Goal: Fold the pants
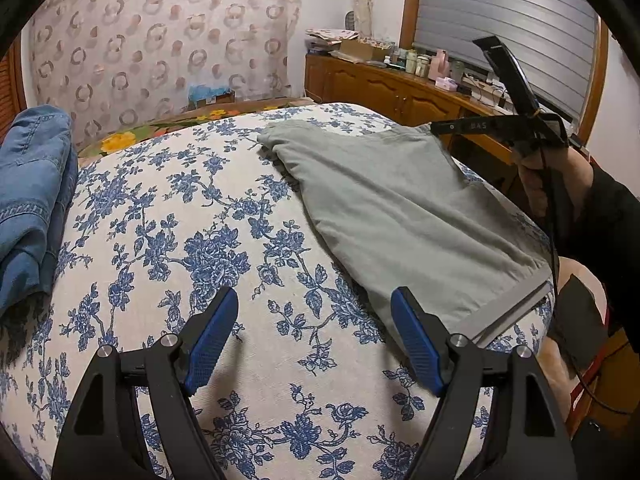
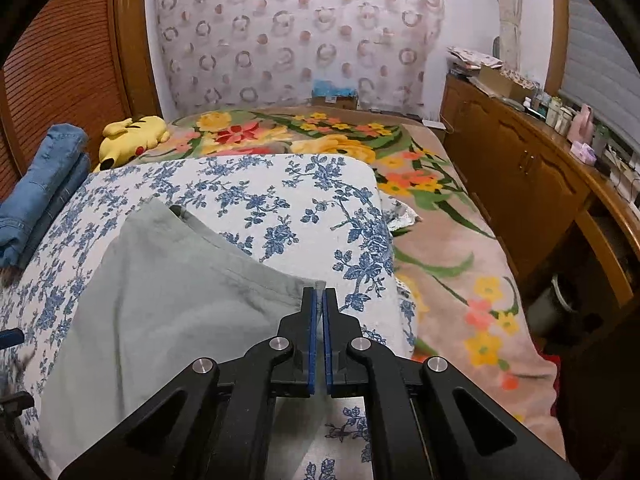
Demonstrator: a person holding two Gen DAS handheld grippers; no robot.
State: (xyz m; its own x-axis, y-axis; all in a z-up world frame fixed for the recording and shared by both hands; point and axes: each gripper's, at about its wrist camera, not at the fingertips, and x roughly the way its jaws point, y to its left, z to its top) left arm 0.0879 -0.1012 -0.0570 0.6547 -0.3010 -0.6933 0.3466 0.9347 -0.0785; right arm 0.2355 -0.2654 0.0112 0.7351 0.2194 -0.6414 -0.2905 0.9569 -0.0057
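Two views differ — right gripper (image 2: 319,294) fingers pinch the grey pants (image 2: 168,280) corner, left gripper (image 1: 314,304) fingers spread wide.

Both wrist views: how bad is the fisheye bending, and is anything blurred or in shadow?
Left wrist view: strong barrel bending, the flowered cloth bulges like a dome, black corners; the grey pants are sharp, with a soft shadow at their right edge under the right tongs. Right wrist view: same bending and dark corners, even indoor light; the pants look slightly soft near the shut tongs.

Both wrist views look close down along the bed, sharing the gray pants (image 1: 400,208).
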